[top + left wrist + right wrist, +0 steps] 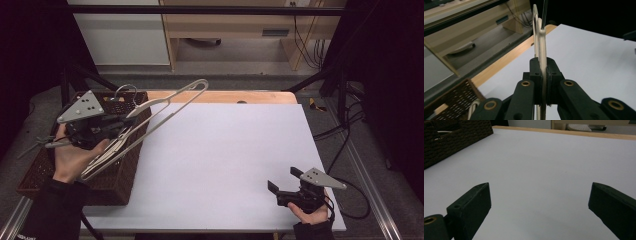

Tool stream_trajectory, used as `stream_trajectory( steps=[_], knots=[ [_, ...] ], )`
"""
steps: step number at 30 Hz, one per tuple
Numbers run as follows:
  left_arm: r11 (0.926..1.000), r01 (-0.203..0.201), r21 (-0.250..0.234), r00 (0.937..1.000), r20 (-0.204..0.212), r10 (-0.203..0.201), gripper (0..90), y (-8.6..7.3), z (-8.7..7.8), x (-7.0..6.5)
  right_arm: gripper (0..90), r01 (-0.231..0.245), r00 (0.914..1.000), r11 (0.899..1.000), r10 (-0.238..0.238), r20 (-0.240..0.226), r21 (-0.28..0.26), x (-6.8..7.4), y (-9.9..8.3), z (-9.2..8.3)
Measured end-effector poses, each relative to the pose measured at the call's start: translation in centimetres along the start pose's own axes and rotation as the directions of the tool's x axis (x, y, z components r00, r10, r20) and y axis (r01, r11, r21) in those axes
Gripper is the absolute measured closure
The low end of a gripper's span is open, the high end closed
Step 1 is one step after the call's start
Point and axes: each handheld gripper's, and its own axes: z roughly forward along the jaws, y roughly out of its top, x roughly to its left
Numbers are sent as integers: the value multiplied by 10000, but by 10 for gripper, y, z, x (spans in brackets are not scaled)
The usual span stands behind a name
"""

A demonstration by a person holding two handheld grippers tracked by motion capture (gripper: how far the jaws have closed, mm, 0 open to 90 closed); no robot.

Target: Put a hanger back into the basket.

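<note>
Cream hanger, lower end jaw-hidden

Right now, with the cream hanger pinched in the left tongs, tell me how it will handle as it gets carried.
The hanger looks stiff: its thin frame keeps its shape above the basket. It seems light, since the left tongs hold it by one narrow bar. Gripped off-centre, it may well pivot or swing.

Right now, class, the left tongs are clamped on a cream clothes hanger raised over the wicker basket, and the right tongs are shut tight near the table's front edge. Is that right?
One detail is wrong: the right tongs are open, jaws wide apart, as the right gripper view shows. The left tongs do clamp the hanger over the basket.
</note>
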Motion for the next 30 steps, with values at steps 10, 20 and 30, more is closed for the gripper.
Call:
stream_trajectory(
  steps=[10, 20, 30],
  knots=[
    [9996, 211, 176, 9974, -690, -198, 859, -21, -13, 42, 43, -25, 10000, 10000, 25, -53, -21, 0, 0, 0],
    [9959, 601, 679, 9911, -1225, -515, 859, -48, -16, 76, 44, -7, 9999, 10000, 5, -126, -83, 0, 0, 0],
    [9905, 908, 1033, 9790, -1913, -698, 860, -79, -22, 102, 45, -78, 9998, 10000, 78, -194, -24, 1, 1, 1]
  ],
)
